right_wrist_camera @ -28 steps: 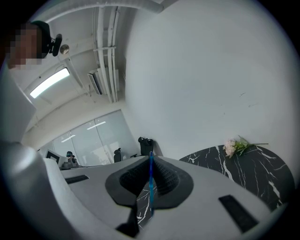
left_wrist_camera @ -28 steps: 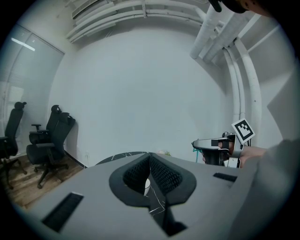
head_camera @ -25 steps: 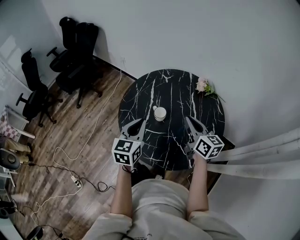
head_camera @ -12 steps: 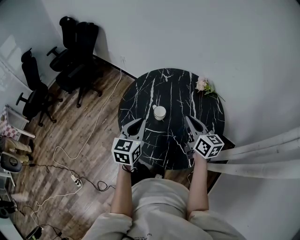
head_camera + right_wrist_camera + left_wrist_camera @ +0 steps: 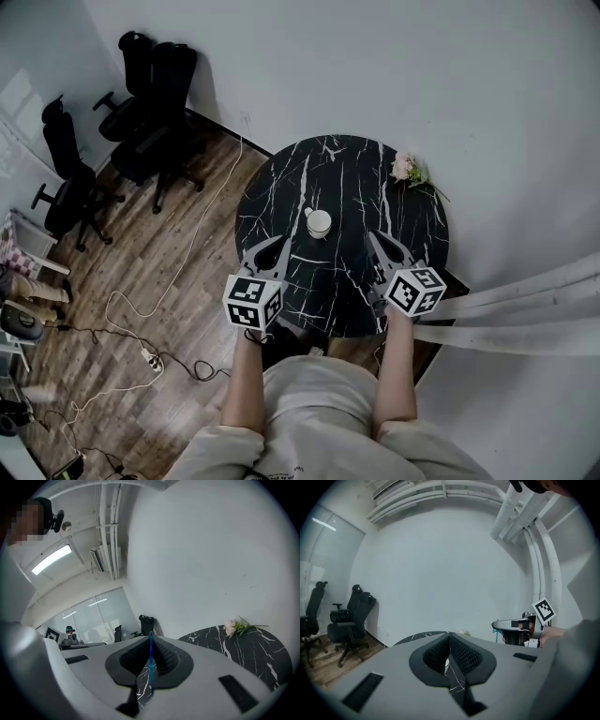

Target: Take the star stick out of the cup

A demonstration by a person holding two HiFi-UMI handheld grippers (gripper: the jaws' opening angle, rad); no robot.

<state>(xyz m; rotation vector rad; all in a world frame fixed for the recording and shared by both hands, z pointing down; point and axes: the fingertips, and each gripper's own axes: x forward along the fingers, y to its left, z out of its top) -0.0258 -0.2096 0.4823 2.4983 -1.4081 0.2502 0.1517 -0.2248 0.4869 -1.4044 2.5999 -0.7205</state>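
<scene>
A white cup [image 5: 319,223] stands near the middle of the round black marble table [image 5: 349,178]. My right gripper [image 5: 375,239] hovers over the table to the right of the cup. In the right gripper view it [image 5: 150,637] is shut on a thin blue stick [image 5: 150,663] that stands upright between the pads; the star end is not visible. My left gripper [image 5: 281,246] is just left of the cup over the table's near edge. Its jaws [image 5: 449,637] are closed with nothing in them. The left gripper view shows the right gripper [image 5: 497,624] off to the side.
A small bunch of pink flowers [image 5: 406,170] lies at the table's far right edge, also seen in the right gripper view as flowers [image 5: 233,627]. Black office chairs [image 5: 155,98] stand at the left by the wall. Cables [image 5: 141,323] run over the wooden floor.
</scene>
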